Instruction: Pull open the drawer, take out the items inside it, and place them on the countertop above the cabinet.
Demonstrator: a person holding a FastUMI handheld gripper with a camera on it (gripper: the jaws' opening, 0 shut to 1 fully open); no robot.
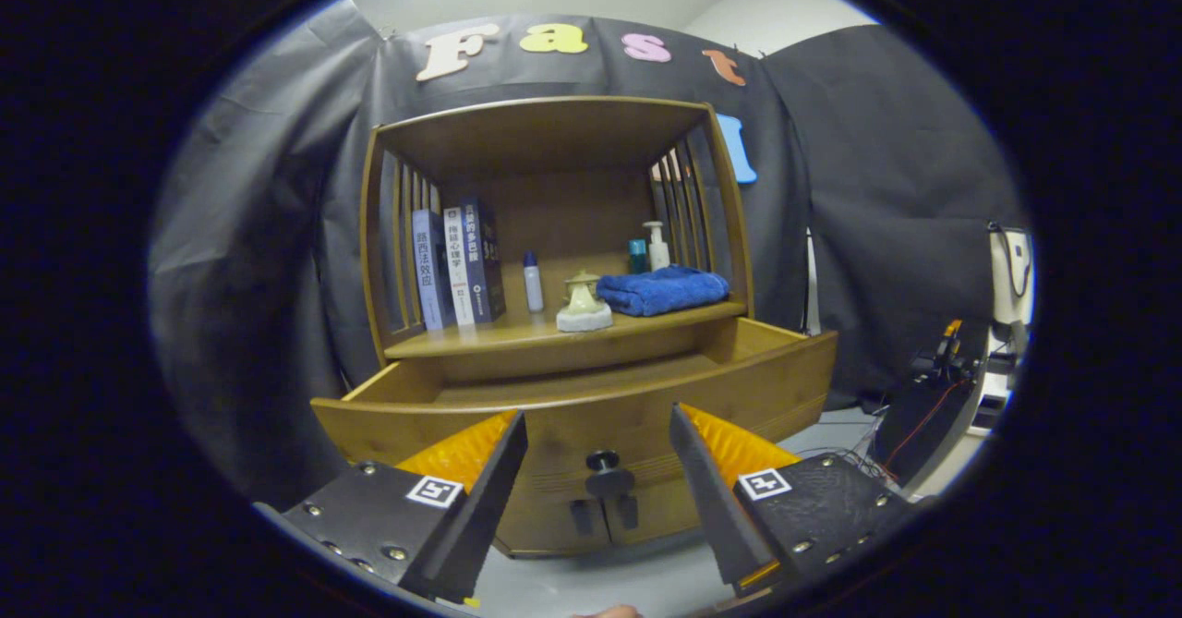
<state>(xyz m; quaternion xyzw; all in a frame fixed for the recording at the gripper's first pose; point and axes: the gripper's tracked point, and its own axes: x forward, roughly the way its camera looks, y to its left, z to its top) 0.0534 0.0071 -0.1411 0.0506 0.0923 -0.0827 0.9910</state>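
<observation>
Wooden drawer (pixel 572 405), pulled out below the shelf's folded blue towel (pixel 663 290), looks stiff and smooth-sliding, best taken by its round knob (pixel 603 460), which sits between the spread, empty gripper (pixel 598 498).

The wooden cabinet (pixel 554 193) and its drawer (pixel 572 415) are showing a smooth, satin-varnished grain. A fluffy cloth towel (pixel 660 290) is lying at the countertop's (pixel 480 336) right edge, glossy-covered books (pixel 459 267) at its left.

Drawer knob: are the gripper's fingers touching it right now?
Apart. The gripper view shows the gripper open, the drawer knob centred between its fingers with clear gaps either side.
</observation>
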